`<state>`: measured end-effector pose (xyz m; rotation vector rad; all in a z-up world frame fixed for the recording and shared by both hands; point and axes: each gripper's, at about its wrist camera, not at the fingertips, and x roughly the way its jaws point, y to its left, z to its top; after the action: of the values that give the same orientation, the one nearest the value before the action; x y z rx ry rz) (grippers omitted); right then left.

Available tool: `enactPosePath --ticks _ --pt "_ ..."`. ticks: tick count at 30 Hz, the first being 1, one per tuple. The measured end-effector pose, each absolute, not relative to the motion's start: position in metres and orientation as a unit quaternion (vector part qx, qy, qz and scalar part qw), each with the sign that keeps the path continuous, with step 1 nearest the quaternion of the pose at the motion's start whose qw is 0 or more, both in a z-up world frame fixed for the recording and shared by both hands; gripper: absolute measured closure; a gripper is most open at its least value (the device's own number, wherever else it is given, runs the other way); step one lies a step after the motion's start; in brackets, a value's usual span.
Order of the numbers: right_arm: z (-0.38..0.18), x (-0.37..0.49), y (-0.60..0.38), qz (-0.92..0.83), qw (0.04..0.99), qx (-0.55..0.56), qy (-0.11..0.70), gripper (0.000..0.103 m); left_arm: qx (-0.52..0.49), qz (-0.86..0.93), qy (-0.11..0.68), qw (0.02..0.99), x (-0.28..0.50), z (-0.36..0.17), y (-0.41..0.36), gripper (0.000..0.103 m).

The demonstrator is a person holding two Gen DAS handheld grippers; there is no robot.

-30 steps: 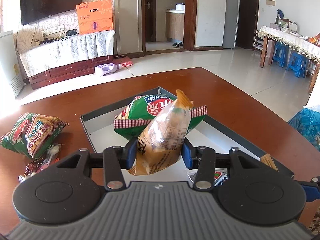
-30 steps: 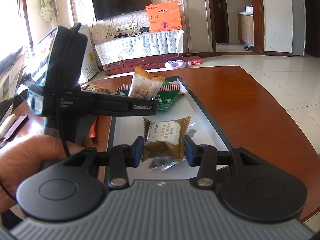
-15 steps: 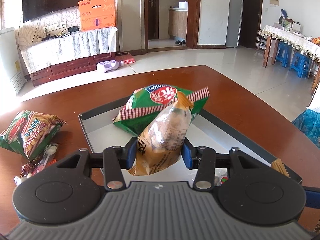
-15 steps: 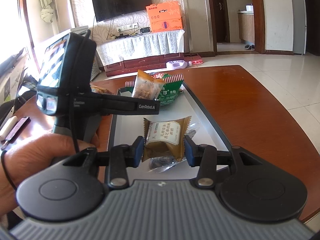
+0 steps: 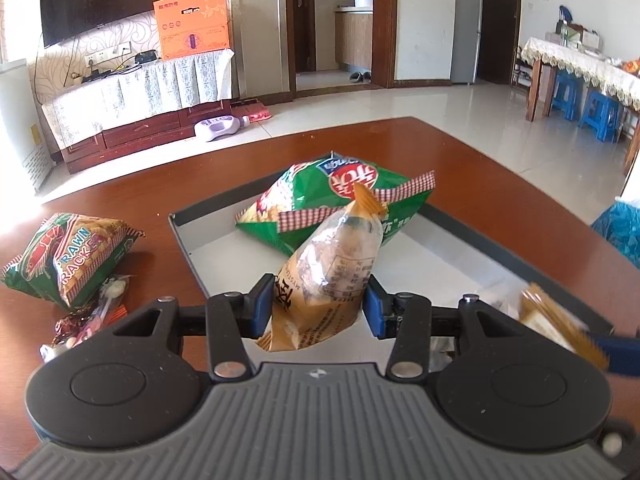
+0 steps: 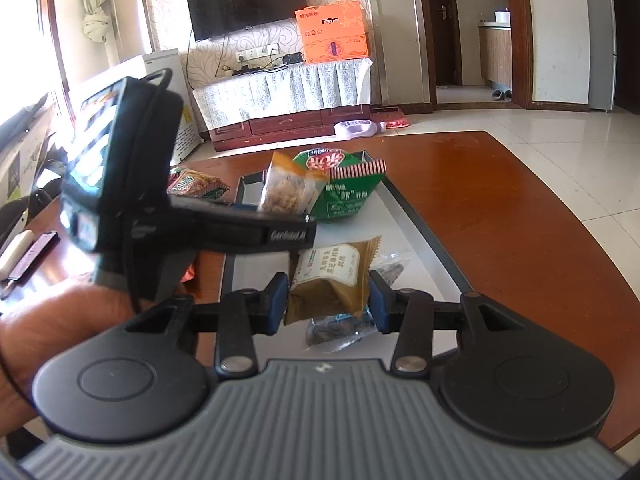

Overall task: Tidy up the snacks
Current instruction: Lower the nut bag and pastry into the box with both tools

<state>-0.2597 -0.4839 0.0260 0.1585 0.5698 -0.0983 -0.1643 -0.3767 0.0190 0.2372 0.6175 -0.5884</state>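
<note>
My left gripper [image 5: 318, 306] is shut on a tan pastry packet [image 5: 332, 272] and holds it above the near part of the grey tray [image 5: 492, 246]. A green chip bag [image 5: 340, 200] lies at the tray's far end. My right gripper [image 6: 328, 300] is shut on a brown snack packet [image 6: 330, 276] over the tray [image 6: 416, 224], above a clear dark-filled packet [image 6: 340, 328]. In the right wrist view the left gripper [image 6: 280, 216] with its packet [image 6: 288, 190] stands in front of the green bag [image 6: 340, 188].
A prawn cracker bag [image 5: 68, 260] and small candies [image 5: 84, 320] lie on the brown table [image 5: 460, 160] left of the tray. The prawn cracker bag also shows in the right wrist view [image 6: 196, 184]. A phone and a white object [image 6: 20, 256] lie at far left.
The left gripper has moved forward with its packet, closer to the green bag. The right gripper with the brown packet has come into the left view's right edge.
</note>
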Motion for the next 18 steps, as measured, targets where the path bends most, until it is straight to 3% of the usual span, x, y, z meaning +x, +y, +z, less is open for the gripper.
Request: enactPosePath --ticks 12,18 --pt "0.022 -0.245 -0.481 -0.068 0.952 0.062 0.291 0.058 0.129 -0.287 0.289 0.904 -0.173 0.019 -0.368 0.047" --pt "0.023 -0.244 -0.481 -0.081 0.955 0.05 0.282 0.057 0.134 -0.274 0.269 0.913 -0.178 0.026 -0.36 0.028"
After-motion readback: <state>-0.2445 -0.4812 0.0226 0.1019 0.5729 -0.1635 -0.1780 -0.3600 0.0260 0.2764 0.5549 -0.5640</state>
